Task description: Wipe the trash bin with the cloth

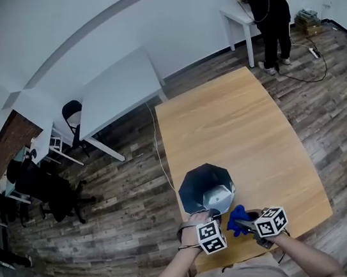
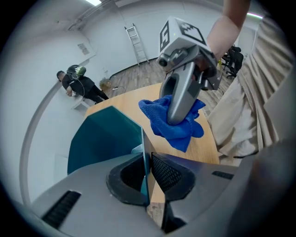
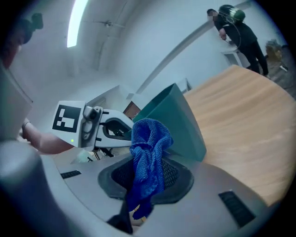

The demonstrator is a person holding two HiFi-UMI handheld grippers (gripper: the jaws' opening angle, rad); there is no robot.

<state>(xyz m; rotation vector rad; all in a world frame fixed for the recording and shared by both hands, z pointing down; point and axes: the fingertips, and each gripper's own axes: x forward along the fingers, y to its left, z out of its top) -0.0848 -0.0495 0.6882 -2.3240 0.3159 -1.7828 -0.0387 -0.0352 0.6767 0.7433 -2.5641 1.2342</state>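
**Item 1. Dark teal, faceted plastic trash bin** (image 1: 205,185). It stands upright with its mouth up, near the front edge of the pale wooden table (image 1: 236,125). Its long axis runs vertical and the flat side panels flare towards the rim.

**Item 2. Left gripper** (image 2: 148,180). It points steeply down over the near rim. The jaws are clamped on the thin edge of one bin wall, one pad inside and one outside. Judged role: steadying the bin, so not free to wipe.

**Item 3. Right gripper** (image 3: 148,178). The jaws are closed on item 4. It sits just to the right of the left gripper, above the table and apart from the bin.

**Item 4. Bright blue, nubby microfibre cloth** (image 3: 147,139). It is pinched at its middle between the right jaws, bunched ahead of them, with a tail hanging below.

**Governing relation.** The bin lies ahead of the right gripper and to its left, with the nearest outer panel facing the cloth. The cloth is near that panel, but no contact shows. The right hand is the one that carries the cloth. A wipe probably calls for pressing the cloth flat to that panel and stroking it between rim and base.
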